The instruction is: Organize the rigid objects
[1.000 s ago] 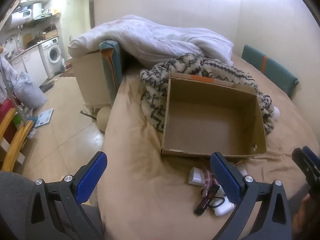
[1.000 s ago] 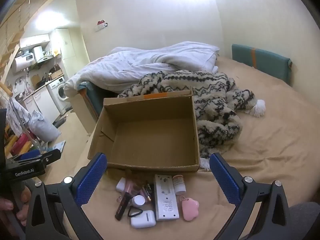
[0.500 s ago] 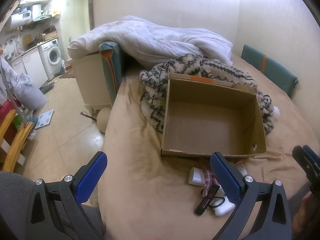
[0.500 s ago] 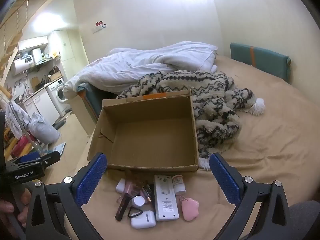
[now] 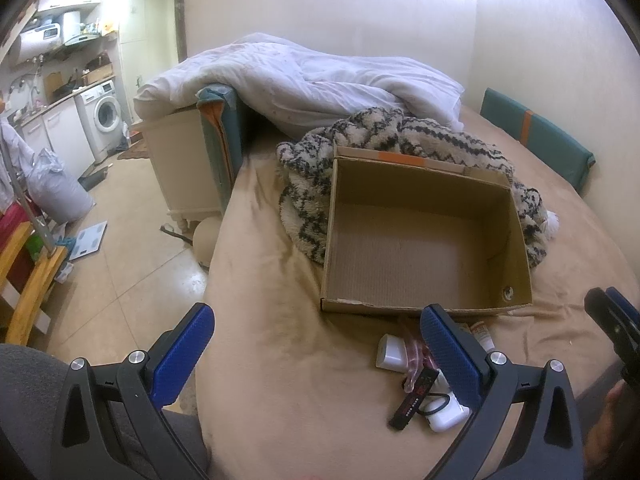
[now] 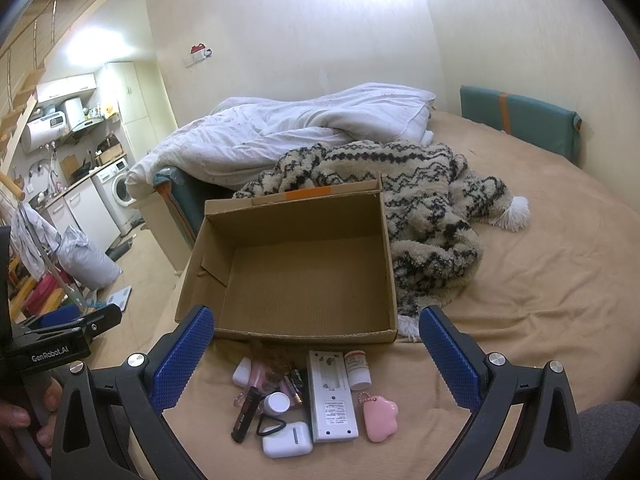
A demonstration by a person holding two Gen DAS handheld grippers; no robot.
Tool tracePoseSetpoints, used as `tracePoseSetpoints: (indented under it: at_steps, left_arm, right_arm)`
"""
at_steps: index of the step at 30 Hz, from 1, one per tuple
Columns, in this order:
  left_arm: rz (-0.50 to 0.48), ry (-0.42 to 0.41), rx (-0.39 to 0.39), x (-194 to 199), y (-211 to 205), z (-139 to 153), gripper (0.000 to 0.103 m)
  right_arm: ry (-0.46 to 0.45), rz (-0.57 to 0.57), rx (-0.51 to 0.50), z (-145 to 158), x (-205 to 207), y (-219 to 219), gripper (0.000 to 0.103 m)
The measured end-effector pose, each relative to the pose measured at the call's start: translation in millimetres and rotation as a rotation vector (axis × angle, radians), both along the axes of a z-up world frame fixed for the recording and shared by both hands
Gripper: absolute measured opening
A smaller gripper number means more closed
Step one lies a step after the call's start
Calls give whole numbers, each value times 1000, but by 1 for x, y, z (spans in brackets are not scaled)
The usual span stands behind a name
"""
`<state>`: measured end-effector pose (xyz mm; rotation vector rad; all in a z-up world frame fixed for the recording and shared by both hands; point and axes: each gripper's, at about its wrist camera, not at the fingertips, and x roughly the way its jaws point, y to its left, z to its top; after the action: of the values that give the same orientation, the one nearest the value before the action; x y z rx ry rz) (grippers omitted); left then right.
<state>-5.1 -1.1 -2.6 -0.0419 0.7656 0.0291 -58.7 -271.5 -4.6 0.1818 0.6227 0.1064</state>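
Hardly anything has shifted since a moment ago: both tools hang where they were, and the right one has only edged a touch nearer the box, so the small things sit slightly lower in its view. From where I stand, the sorting has not yet begun; the cardboard box (image 6: 304, 280) on the bed (image 6: 540, 320) holds nothing, and every object lies just outside its near wall.

Going left to right across that little heap: a small white block (image 6: 242, 372), a black stick (image 6: 246, 414) lying aslant, a round white cap (image 6: 278, 402), a white earbud case (image 6: 287, 445) nearest me, a long white remote (image 6: 332, 396) lying face down, a pill bottle (image 6: 357, 368) on its side touching the remote, and a pink cloud-shaped charm (image 6: 380, 418).

The left gripper (image 5: 316, 344) hovers low over the bed's edge, jaws spread wide, gripping nothing, its right finger covering part of the heap. The right gripper (image 6: 316, 344) hangs directly above the pile, likewise wide apart and empty, pointing at the box.

I'd judge the next move is a descent by the right gripper onto one piece, likely the remote or bottle, closing across its narrow side, then a short lift over the box wall.
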Motion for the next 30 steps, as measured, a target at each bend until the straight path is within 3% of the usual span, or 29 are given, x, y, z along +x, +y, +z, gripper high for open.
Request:
tracePoseSetpoints:
  at_steps: [30]
  left_arm:
    - [0, 22, -24, 5, -3, -2, 103]
  right_arm:
    - [3, -1, 17, -1, 2, 3, 103]
